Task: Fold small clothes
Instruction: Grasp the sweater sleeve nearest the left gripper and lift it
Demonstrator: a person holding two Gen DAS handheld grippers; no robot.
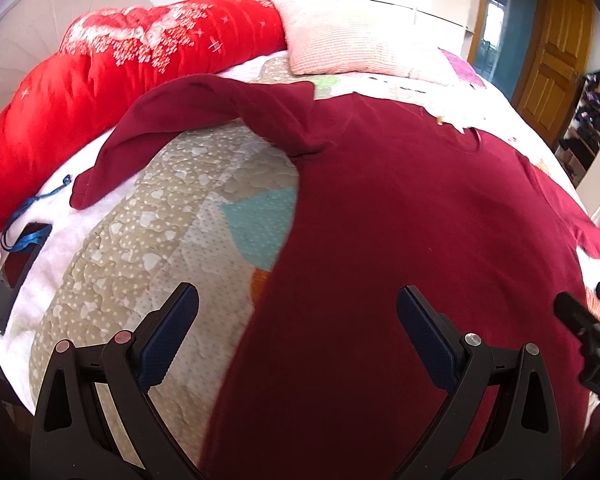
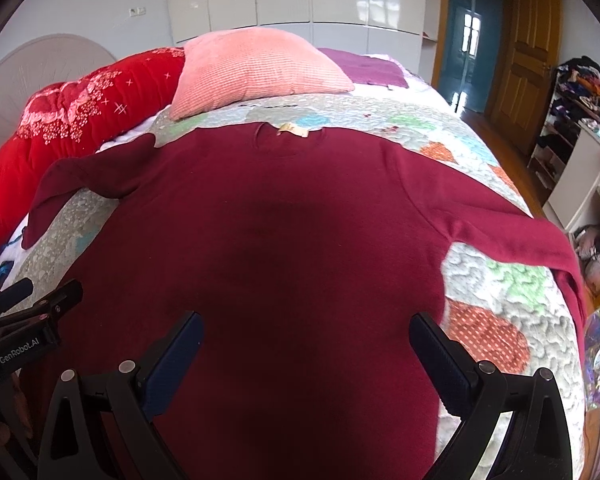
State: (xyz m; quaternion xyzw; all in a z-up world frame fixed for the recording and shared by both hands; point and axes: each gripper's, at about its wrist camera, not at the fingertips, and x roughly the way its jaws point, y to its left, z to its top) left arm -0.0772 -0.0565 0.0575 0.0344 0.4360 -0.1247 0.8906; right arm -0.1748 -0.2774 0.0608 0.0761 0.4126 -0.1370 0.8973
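Note:
A dark red long-sleeved sweater (image 1: 400, 240) lies spread flat on the quilted bed, collar away from me; it also shows in the right wrist view (image 2: 284, 248). Its left sleeve (image 1: 172, 120) bends out over the quilt and its right sleeve (image 2: 512, 236) runs to the bed's right edge. My left gripper (image 1: 298, 300) is open and empty, hovering over the sweater's lower left edge. My right gripper (image 2: 306, 328) is open and empty over the sweater's lower middle. The right gripper's tip shows at the left wrist view's right edge (image 1: 576, 316).
A patchwork quilt (image 1: 148, 240) covers the bed. A red duvet (image 1: 100, 72) and a pink pillow (image 2: 256, 68) lie at the far side. A phone with a blue strap (image 1: 14, 272) lies at the left. Shelves (image 2: 580, 128) stand to the right.

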